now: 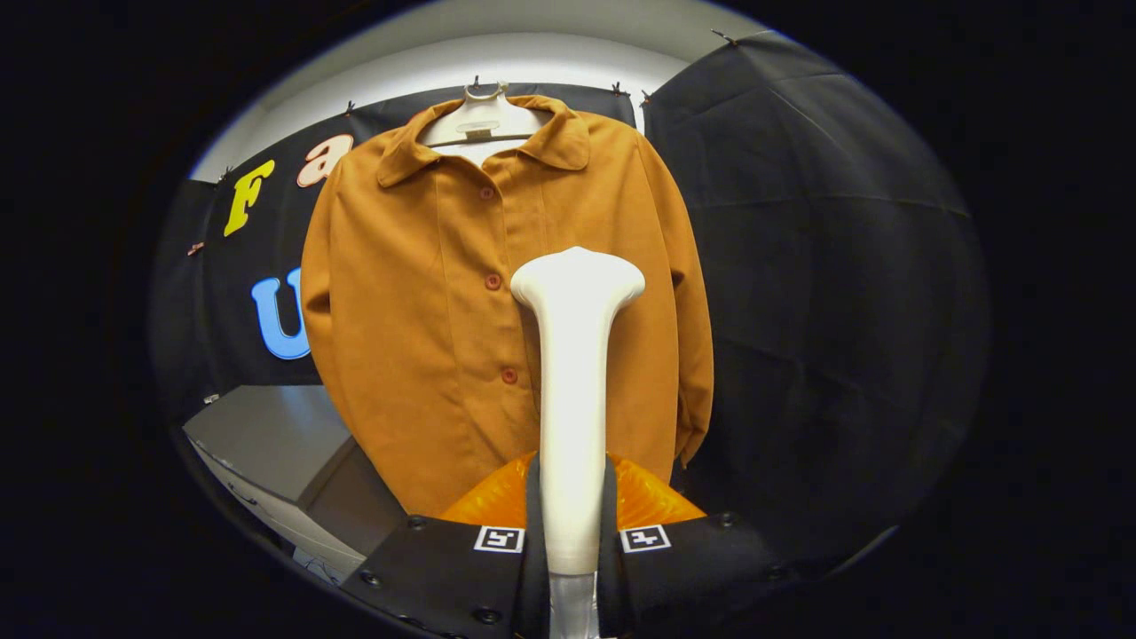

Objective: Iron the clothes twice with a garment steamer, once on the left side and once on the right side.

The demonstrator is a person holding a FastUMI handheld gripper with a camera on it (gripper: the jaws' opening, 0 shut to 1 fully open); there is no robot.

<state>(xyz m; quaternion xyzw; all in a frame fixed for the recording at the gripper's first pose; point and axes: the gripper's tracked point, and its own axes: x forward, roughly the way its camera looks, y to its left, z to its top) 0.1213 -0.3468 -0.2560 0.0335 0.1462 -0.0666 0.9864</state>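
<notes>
Tongs: the tongs (572, 524) are closed tight on the handle of the garment steamer (575, 373), one finger pressing each flank of the white shaft, so the tool cannot twist while it is swept.
Steamer: it stands upright between the fingers, its flared head (577, 277) uppermost and turned toward the cloth; whether the head touches the fabric or sits just off it cannot be told.
Shirt: the rust-orange shirt (426, 311) hangs on a white hanger (479, 120) hooked at the top of the booth wall, front facing the tongs, buttoned and hanging flat, which leaves both panels open to a long stroke.
Position on shirt: the head sits about mid-height, just beside the button placket, on the panel away from the desk.
Desk: a grey desk (266, 435) stands low beside the shirt's hem, its corner near the hem but clear of the steamer.
Step judged: likely one pass along that panel; the other panel, by the desk, also needs one.
</notes>
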